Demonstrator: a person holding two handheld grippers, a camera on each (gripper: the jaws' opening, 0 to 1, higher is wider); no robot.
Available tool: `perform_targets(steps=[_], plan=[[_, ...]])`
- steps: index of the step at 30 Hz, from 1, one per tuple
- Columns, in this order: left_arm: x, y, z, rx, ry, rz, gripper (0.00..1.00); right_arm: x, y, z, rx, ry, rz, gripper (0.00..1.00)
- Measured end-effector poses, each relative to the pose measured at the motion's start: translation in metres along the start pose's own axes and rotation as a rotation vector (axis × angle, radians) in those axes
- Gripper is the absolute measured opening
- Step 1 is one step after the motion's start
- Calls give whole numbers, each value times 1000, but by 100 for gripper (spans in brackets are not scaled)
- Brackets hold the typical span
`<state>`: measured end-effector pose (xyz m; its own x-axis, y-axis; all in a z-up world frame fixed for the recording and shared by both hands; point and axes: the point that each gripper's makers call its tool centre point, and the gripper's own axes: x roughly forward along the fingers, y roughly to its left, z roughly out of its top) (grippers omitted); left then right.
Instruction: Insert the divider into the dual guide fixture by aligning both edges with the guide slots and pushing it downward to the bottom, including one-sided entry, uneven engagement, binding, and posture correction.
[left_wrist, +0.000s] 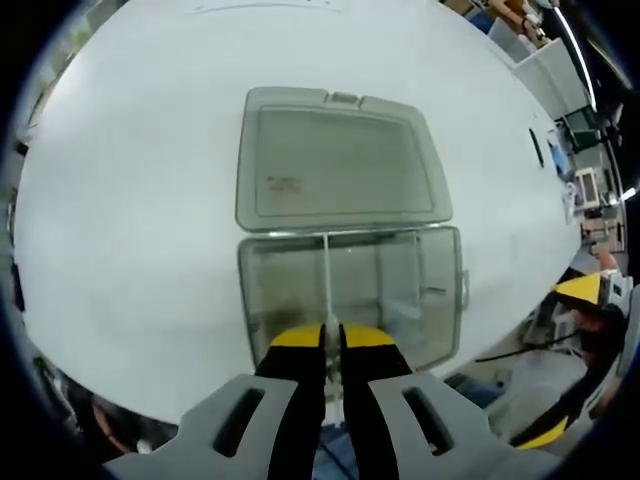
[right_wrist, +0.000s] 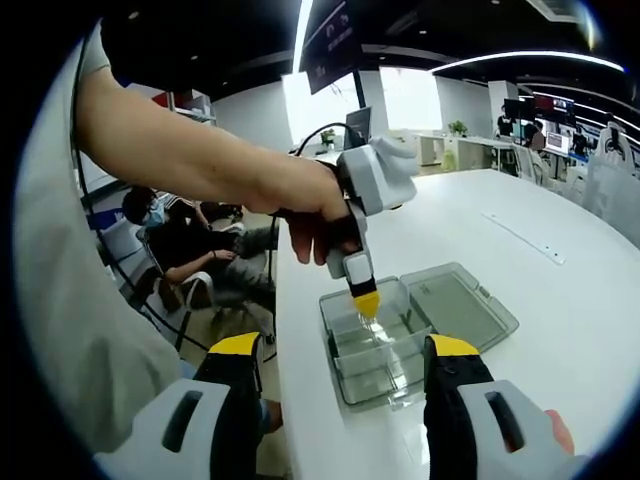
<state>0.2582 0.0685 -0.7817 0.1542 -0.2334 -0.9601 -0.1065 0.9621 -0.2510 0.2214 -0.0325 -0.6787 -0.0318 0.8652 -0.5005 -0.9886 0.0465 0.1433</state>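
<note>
A clear plastic box (left_wrist: 440, 300) stands on the white table with its hinged lid (left_wrist: 340, 165) lying open flat behind it. My left gripper (left_wrist: 332, 335) is shut on a thin transparent divider (left_wrist: 327, 280), seen edge-on as an upright line over the middle of the box. In the right gripper view a person's hand holds the left gripper (right_wrist: 366, 300) pointing down into the box (right_wrist: 345, 385), with the divider (right_wrist: 376, 330) hanging from its yellow tips. My right gripper (right_wrist: 345, 350) is open and holds nothing, back from the box near the table edge. One of its yellow fingertips (left_wrist: 580, 289) appears at the right.
The white table (right_wrist: 560, 330) stretches wide to the right of the box and lid (right_wrist: 465, 305). Its near edge runs just behind the box. Seated people (right_wrist: 185, 250) and a cable are off the table to the left. Desks and monitors stand far behind.
</note>
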Motion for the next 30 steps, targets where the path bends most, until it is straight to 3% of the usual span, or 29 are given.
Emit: perform_targets(steps=[30], plan=[[10,-4,-3,129,18,125,1,0,0,-2,4,4,0,62]])
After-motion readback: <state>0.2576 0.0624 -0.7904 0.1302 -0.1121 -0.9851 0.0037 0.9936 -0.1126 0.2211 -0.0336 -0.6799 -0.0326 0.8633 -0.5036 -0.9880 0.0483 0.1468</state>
